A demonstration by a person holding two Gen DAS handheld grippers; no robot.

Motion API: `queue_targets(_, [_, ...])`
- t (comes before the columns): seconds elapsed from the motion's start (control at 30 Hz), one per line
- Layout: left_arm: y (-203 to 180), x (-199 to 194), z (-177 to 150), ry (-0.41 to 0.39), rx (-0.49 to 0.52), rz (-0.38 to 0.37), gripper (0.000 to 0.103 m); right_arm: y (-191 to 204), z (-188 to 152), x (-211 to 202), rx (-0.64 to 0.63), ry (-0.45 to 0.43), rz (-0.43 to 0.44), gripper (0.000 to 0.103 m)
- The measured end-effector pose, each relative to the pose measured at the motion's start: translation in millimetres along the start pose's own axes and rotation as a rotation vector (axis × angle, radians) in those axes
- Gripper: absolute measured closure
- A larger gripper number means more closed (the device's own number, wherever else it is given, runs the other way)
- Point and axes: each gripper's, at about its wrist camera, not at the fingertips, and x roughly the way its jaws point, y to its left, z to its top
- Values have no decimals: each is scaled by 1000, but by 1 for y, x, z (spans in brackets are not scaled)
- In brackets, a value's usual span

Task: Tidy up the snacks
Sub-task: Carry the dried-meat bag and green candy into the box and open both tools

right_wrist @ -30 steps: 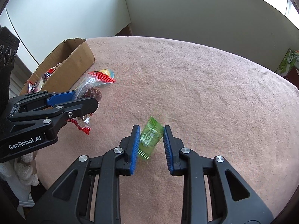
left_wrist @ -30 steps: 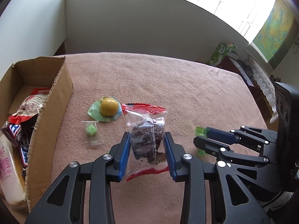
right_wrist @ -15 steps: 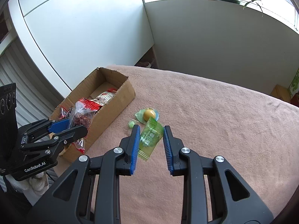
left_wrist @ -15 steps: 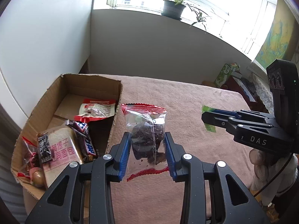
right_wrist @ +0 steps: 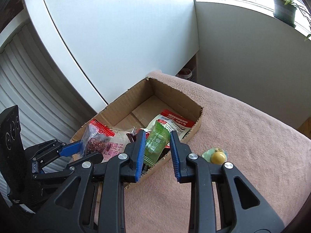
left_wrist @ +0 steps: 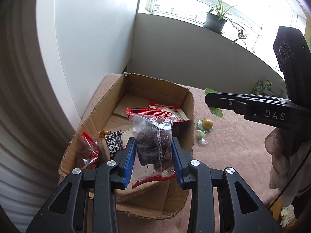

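My left gripper [left_wrist: 152,162] is shut on a clear red-edged bag of dark snacks [left_wrist: 152,137] and holds it above the near end of the open cardboard box [left_wrist: 191,104]. My right gripper [right_wrist: 157,151] is shut on a green candy packet [right_wrist: 156,142] and holds it over the box's right wall [right_wrist: 194,130]. The same packet shows at the right gripper's tip in the left wrist view [left_wrist: 215,110]. The box holds several wrapped snacks [right_wrist: 171,122]. A yellow jelly cup [right_wrist: 216,155] and a small green candy [left_wrist: 201,135] lie on the pink cloth beside the box.
The pink cloth-covered table [right_wrist: 243,136] stretches right of the box. White wall panels [right_wrist: 116,29] stand close behind the box. A potted plant [left_wrist: 216,20] sits on the windowsill. A green carton [left_wrist: 260,86] lies beyond the table's far edge.
Both grippers have lifted off the cloth and swung left to the box, each carrying its snack. The left bag now hangs over the box interior, the green packet over its right wall.
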Motion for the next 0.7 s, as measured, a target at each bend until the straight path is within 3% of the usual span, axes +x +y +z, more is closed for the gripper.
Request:
queue_targets(0.43, [25, 4, 3, -3, -38, 29, 68, 26, 21, 41, -49, 41, 3, 75])
queue_targets(0.47, [26, 5, 3, -4, -41, 30, 68, 25, 22, 40, -48, 41, 4, 63])
queue_targets(0.5, [27, 5, 3, -3, -43, 29, 67, 25, 23, 39, -48, 36, 3, 40])
queue_targets(0.57, [27, 5, 3, -2, -45, 29, 62, 25, 22, 32, -52, 1, -13, 20])
queue_targets(0.7, [24, 2, 1, -19, -34, 47, 59, 23, 22, 19, -67, -27, -49, 18])
